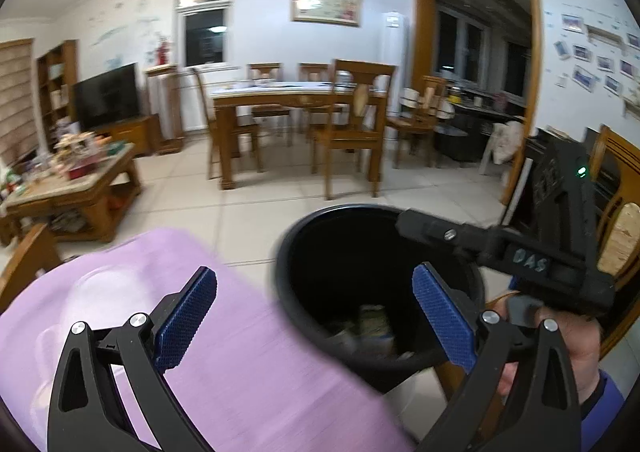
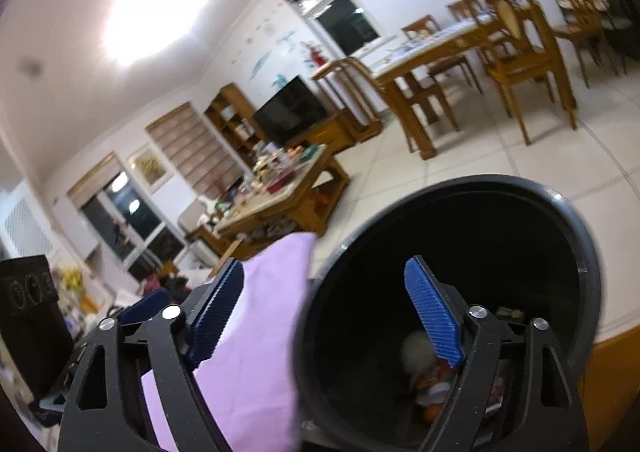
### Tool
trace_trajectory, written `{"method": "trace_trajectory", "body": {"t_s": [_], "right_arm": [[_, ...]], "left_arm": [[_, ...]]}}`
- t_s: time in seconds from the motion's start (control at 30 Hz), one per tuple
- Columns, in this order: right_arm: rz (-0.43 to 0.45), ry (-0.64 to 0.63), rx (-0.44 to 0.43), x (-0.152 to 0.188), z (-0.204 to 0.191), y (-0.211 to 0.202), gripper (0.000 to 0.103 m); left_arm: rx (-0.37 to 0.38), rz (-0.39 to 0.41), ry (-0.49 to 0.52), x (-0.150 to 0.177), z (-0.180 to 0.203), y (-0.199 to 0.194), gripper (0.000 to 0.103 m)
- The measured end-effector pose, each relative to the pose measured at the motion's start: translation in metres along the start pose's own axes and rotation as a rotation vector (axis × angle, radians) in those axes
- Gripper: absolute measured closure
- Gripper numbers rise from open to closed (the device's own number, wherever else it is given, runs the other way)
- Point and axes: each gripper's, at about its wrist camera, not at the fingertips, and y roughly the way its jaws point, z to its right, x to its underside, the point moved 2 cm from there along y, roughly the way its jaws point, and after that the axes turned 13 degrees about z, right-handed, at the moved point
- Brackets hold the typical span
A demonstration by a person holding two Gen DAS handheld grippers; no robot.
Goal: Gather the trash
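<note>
Left gripper (image 1: 316,304): black frame, blue cross-hatched rubber pads (image 1: 188,308), jaws spread wide, nothing between them. It hangs above the seam where a lilac cloth-covered surface (image 1: 224,352) meets the round black plastic trash bin (image 1: 320,248). One pad sits over the cloth, the other over the bin's mouth.

Right gripper (image 2: 324,308): same build, ridged blue pads (image 2: 432,312), likewise released and empty. It straddles the near rim of the bin (image 2: 576,228), tilted down into the opening. In the left wrist view the right gripper's body (image 1: 532,260) reaches across the bin's right-hand rim, with the person's hand (image 1: 568,344) under it.

Task's thing: trash already lies at the bottom of the bin — crumpled pale wrappers or cartons (image 1: 372,324) in the left view, a whitish ball and orange-and-white scraps (image 2: 428,376) in the right view. All blurred; exact items can't be told.

Step in hand, as judged: a drop into the bin looks just completed, or both tools are between pickups. Nothing loose shows on the visible cloth, so the next move likely calls for swinging away from the bin to find another piece, then closing on it without snagging the fabric.

Materials: bin smooth and glossy at the lip, dark matte inside; cloth soft, faintly creased. Beyond: pale tiled floor (image 1: 248,195), cluttered wooden coffee table (image 1: 84,187), wooden dining table (image 1: 296,95).
</note>
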Motion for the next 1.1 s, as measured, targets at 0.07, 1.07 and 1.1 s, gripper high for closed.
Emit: {"method": "trace_trajectory", "body": {"t_s": [0.07,1.07,1.1], "right_arm": [[-0.014,-0.03,-0.024,0.006,-0.027,0.007,0.015],[0.1,-0.491,-0.139,0.171,-0.292,0.063,0.005],[0.102,-0.485,-0.138,0.167,-0.286,0.063,0.005]], "left_arm": [[-0.07,0.003,-0.016,0.005,-0.027,-0.022,0.005],[-0.642,0.133,-0.217,0.067,-0.214,-0.199,0.005],[-0.641,0.129,-0.217,0.068,-0.214,-0.198,0.005]]}}
